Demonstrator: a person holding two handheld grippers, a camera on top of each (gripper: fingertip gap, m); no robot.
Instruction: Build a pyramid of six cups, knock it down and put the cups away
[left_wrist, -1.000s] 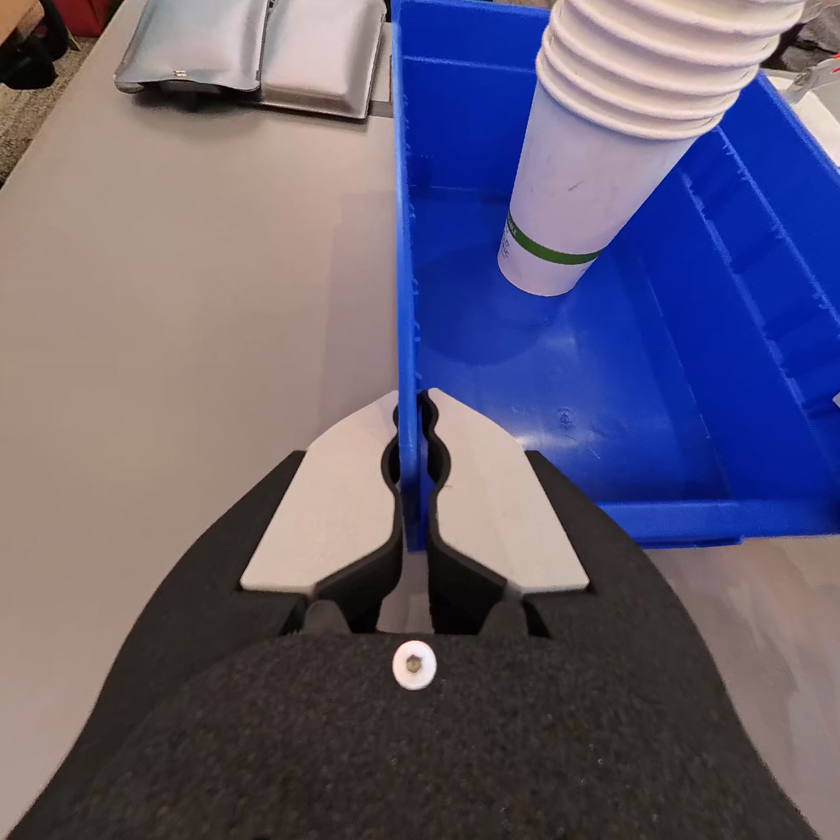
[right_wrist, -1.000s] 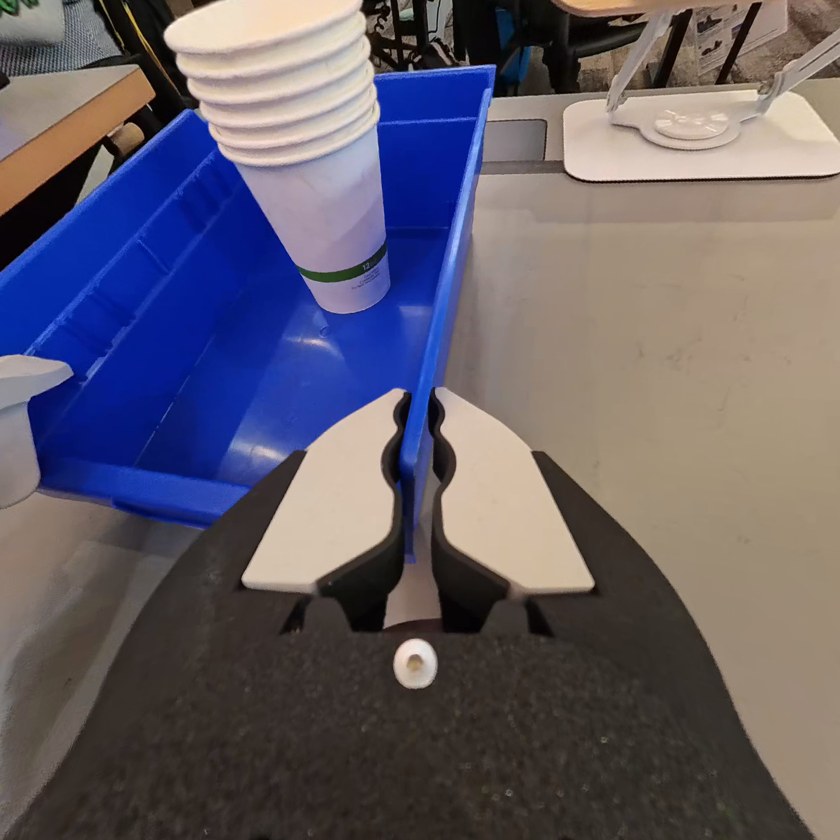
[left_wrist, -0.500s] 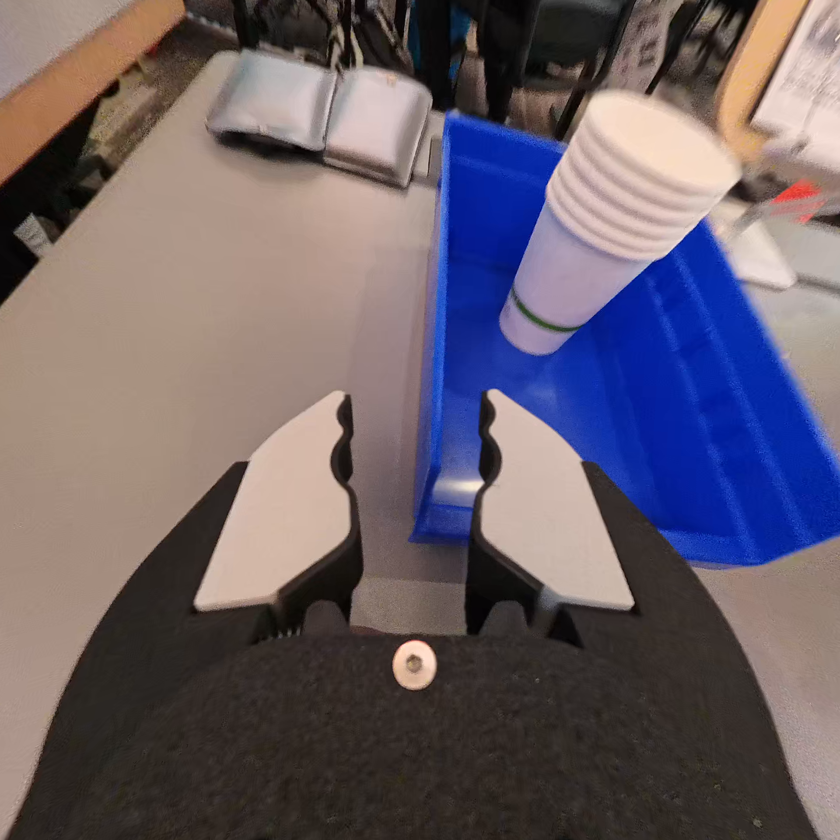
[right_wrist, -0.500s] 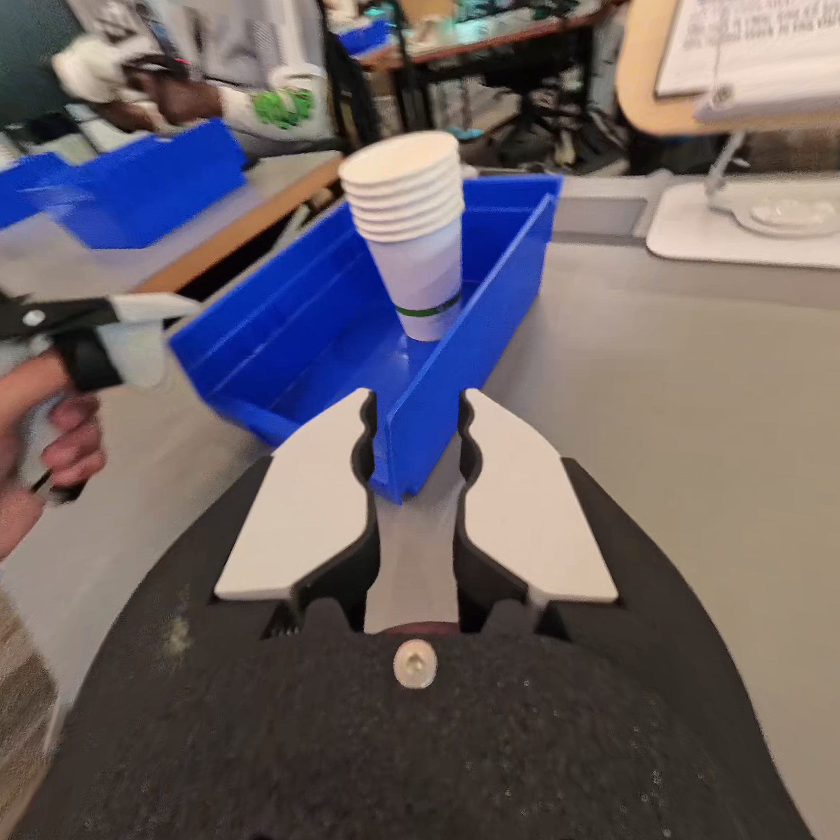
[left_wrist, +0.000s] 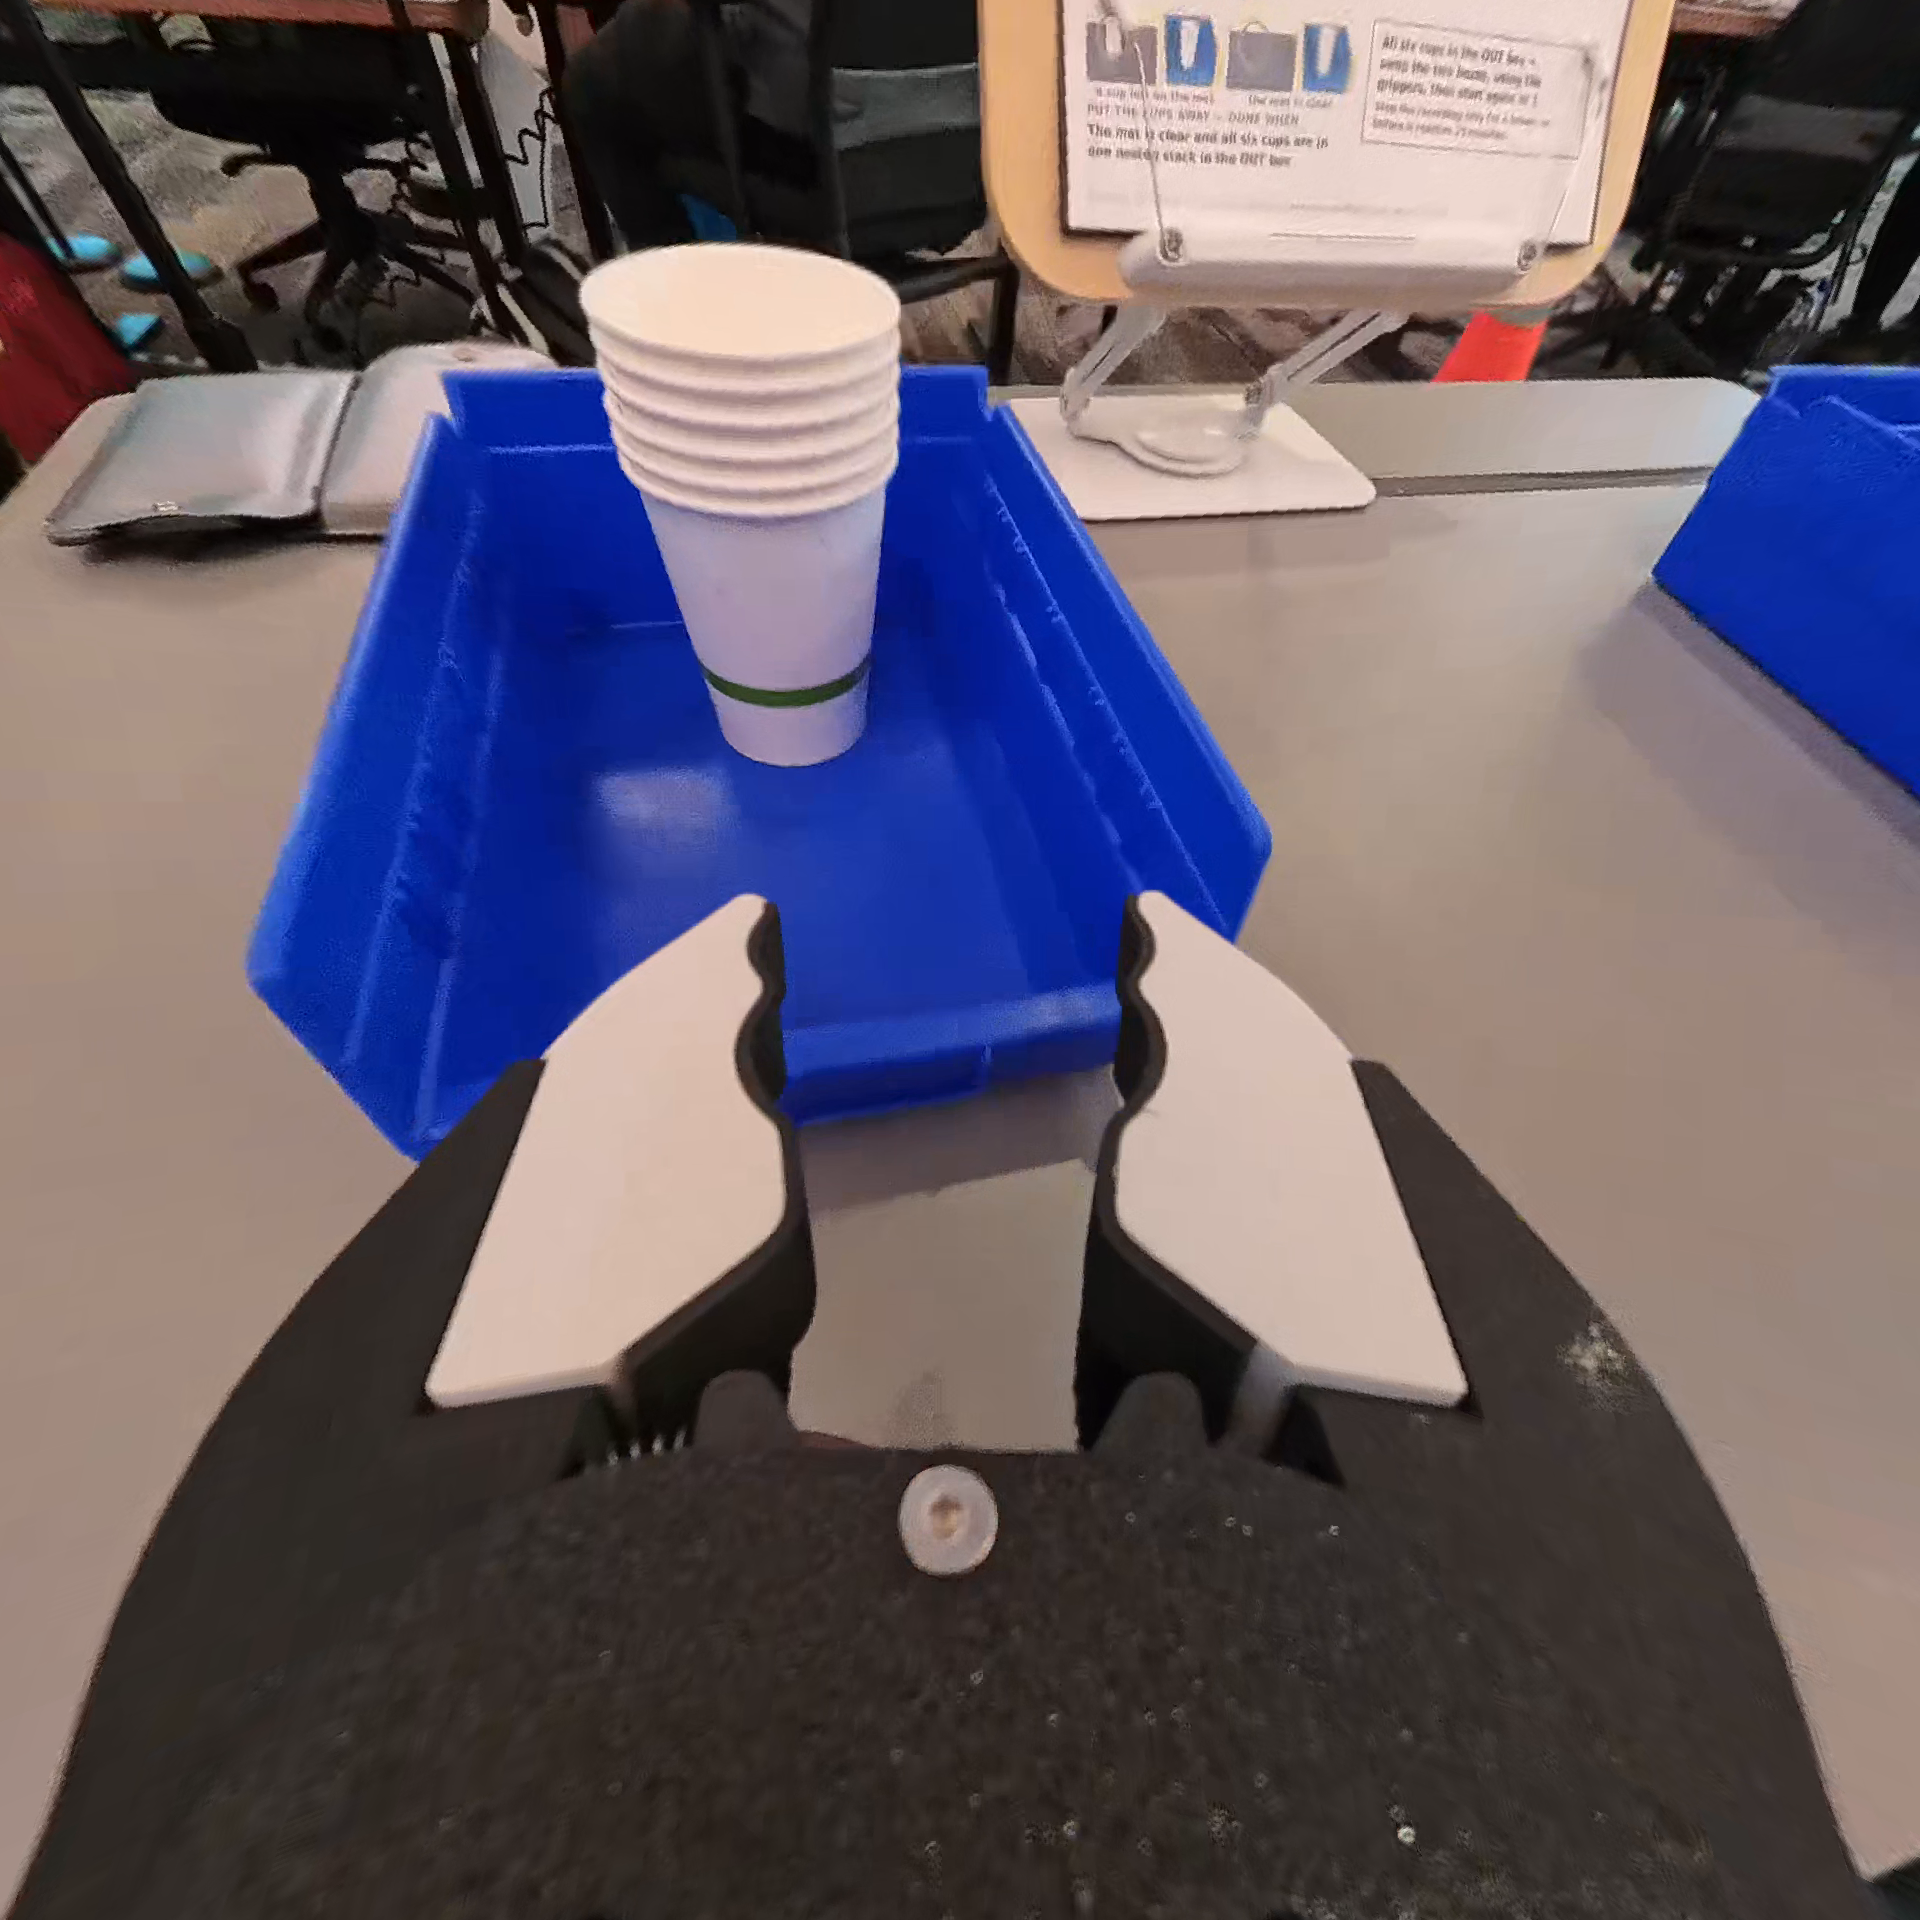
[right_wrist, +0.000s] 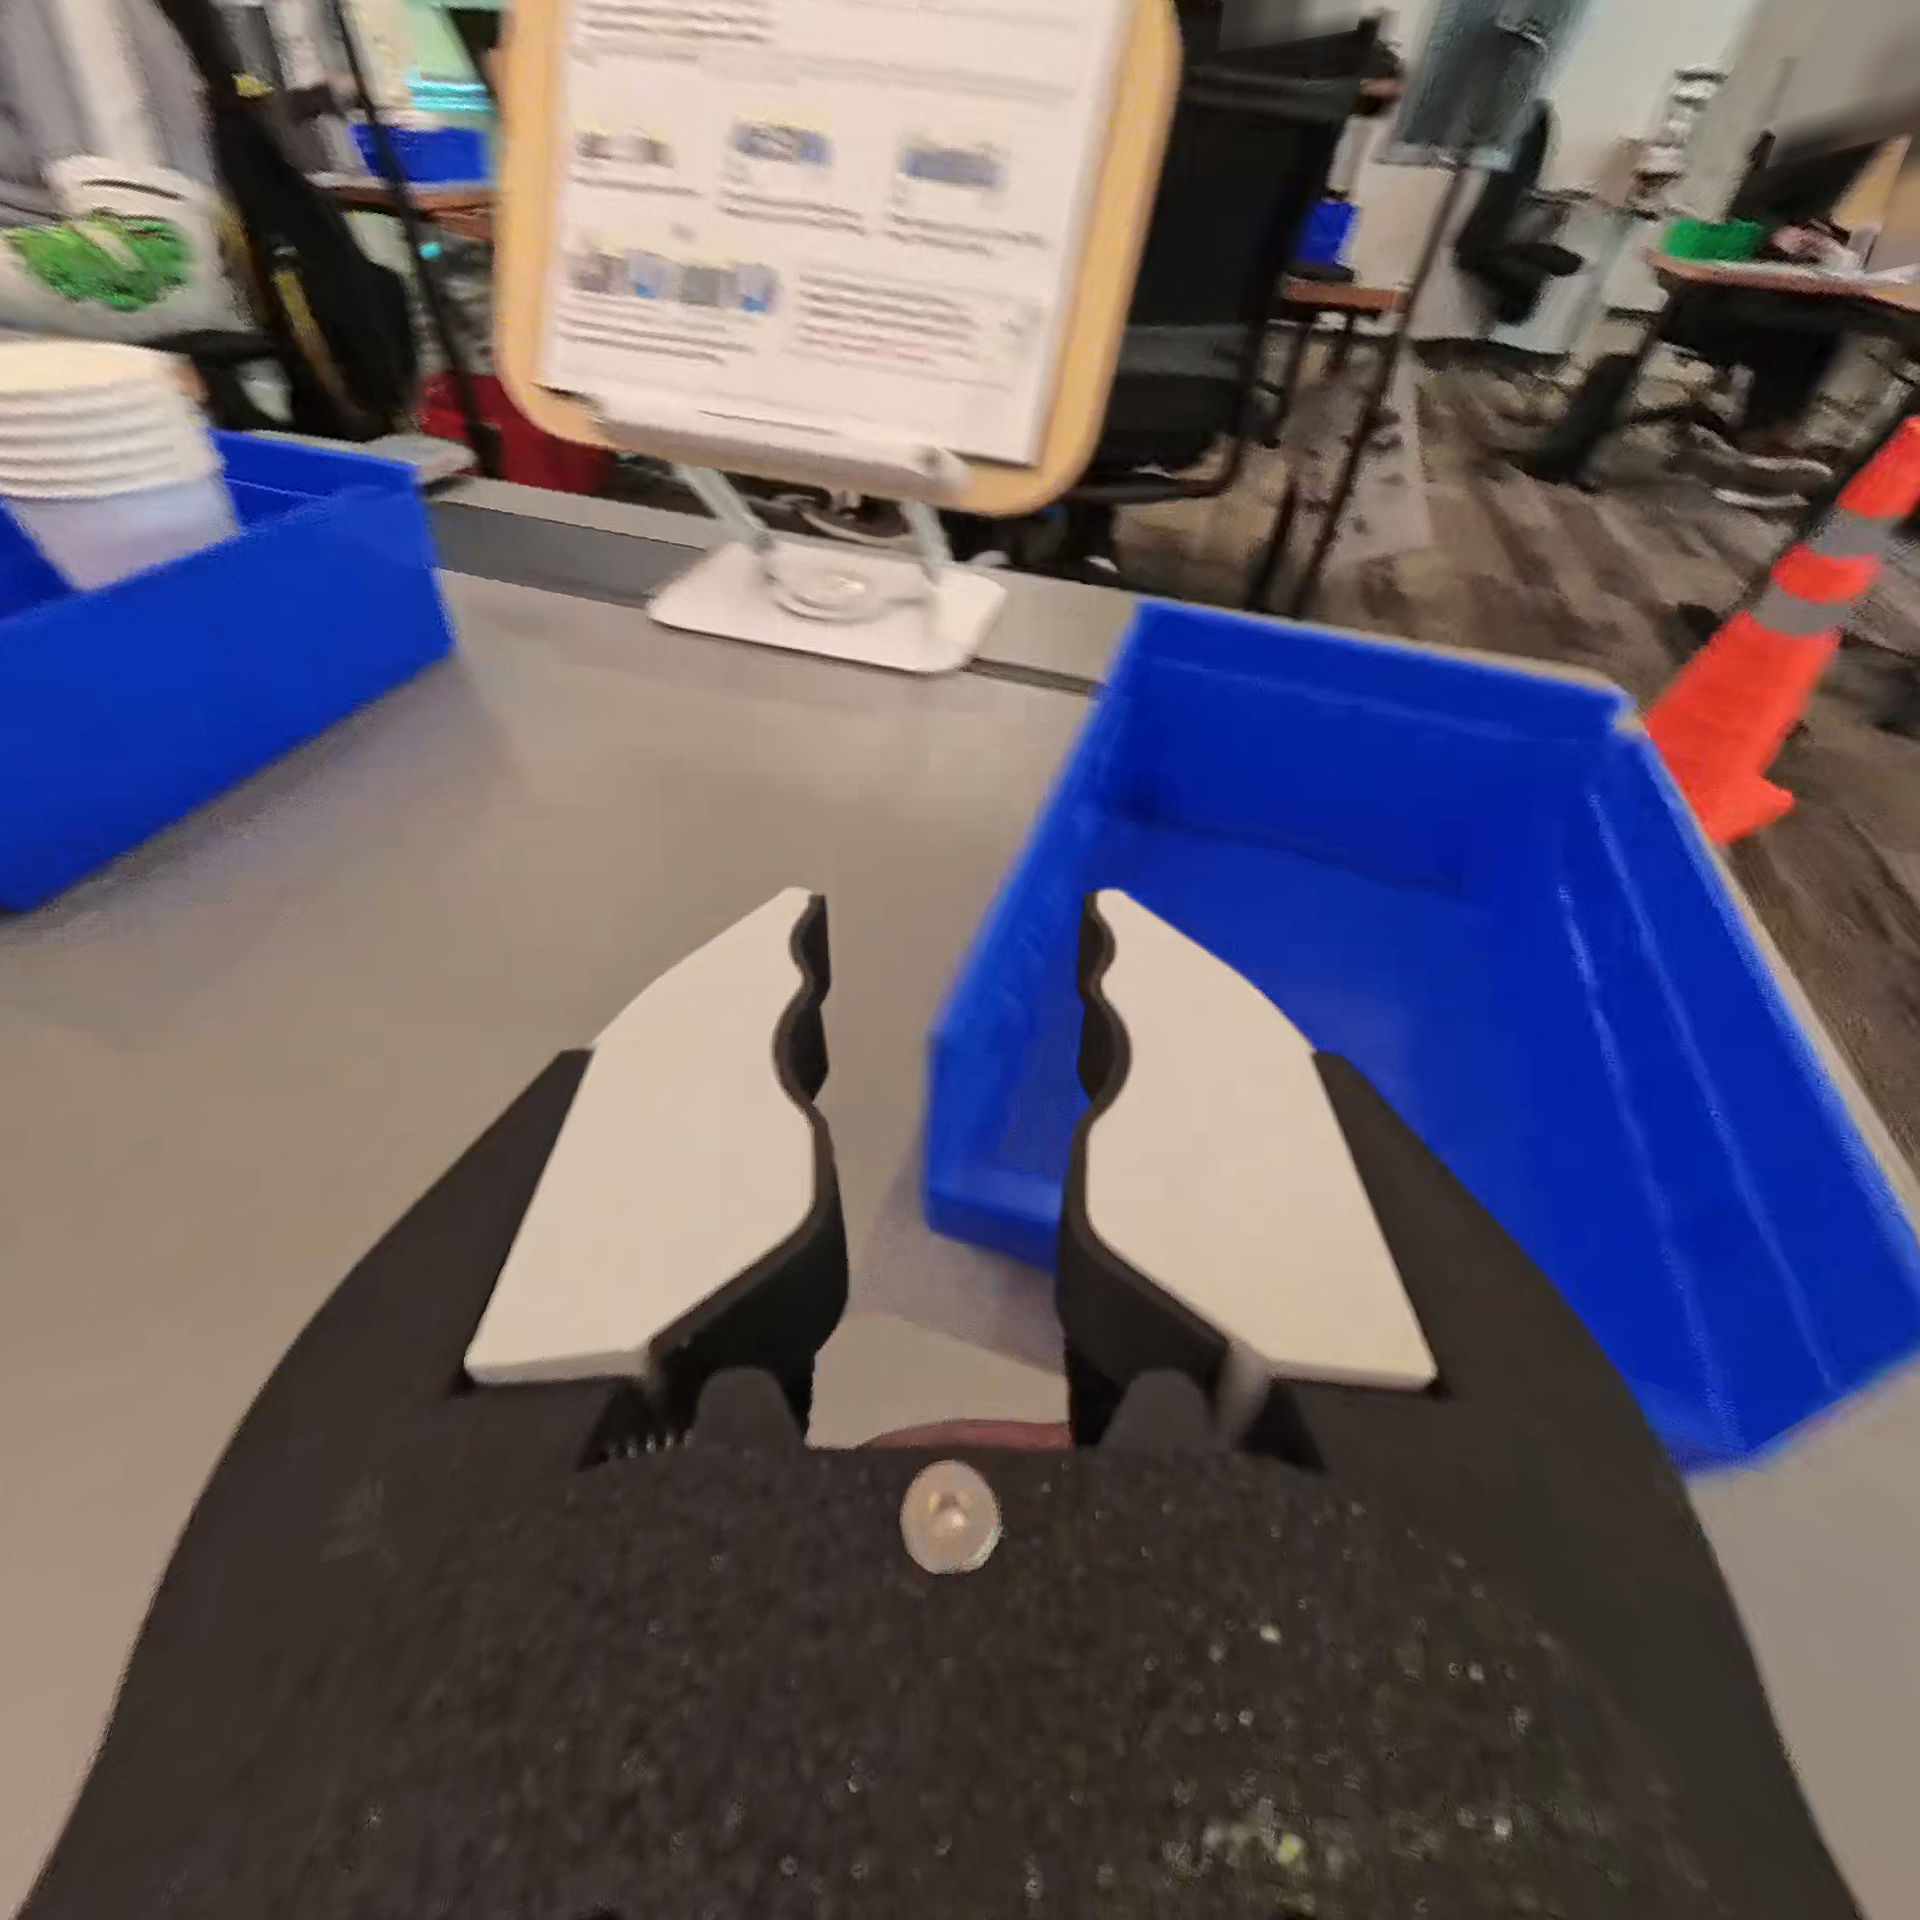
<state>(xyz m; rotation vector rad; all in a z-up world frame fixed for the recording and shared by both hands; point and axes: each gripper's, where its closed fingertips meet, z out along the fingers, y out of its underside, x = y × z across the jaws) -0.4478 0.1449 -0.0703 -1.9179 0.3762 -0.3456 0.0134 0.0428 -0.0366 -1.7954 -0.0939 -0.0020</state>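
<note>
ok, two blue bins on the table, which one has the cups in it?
The blue bin in front of the left tongs: the nested stack of white cups stands upright in it. The other blue bin, by the right tongs, shows nothing inside.

white cups (left_wrist: 753, 499) (green band), blue bin (left_wrist: 343, 862)

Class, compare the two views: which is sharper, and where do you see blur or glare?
Left wrist view: fairly sharp; cup stack crisp, glare on the bin floor. Right wrist view: motion-blurred throughout; empty bin and cone smeared.
</note>
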